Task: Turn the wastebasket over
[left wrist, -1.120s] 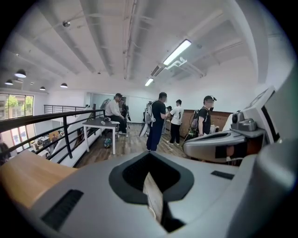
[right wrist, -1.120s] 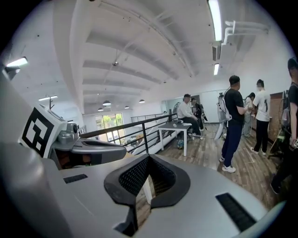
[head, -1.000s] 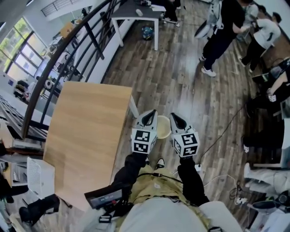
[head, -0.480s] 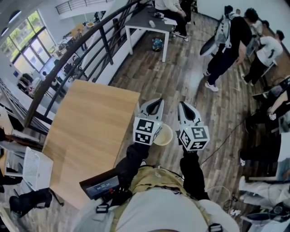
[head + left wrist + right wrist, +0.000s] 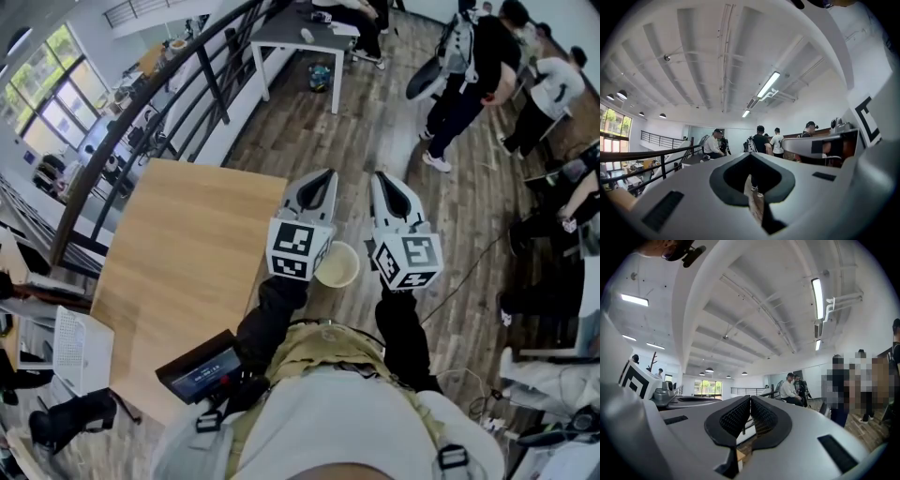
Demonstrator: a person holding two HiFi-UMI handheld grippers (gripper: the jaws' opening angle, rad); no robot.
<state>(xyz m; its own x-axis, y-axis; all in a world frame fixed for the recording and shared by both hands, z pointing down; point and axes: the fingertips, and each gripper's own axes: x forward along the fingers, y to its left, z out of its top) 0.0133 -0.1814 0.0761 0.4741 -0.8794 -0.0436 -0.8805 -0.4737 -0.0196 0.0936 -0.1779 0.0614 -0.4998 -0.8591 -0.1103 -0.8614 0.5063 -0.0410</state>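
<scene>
The wastebasket [image 5: 339, 266] is a small cream bin on the wood floor, its open mouth facing up, seen from above in the head view. It shows in the gap between my two grippers, and the left gripper's marker cube hides part of its left rim. My left gripper [image 5: 323, 179] and right gripper [image 5: 384, 181] are held side by side high above it, pointing forward and level. Both are shut with nothing between the pads. The left gripper [image 5: 750, 155] and the right gripper [image 5: 750, 400] see only ceiling and the far room in their own views, not the bin.
A light wooden table [image 5: 178, 272] stands just left of the bin. A dark railing [image 5: 169, 89] runs behind it. A grey table [image 5: 291, 33] and several people [image 5: 464, 70] are farther off. A cable [image 5: 469, 272] lies on the floor at right.
Both grippers have come up together and now look larger and higher in the head view. The bin has stayed on the floor below them.
</scene>
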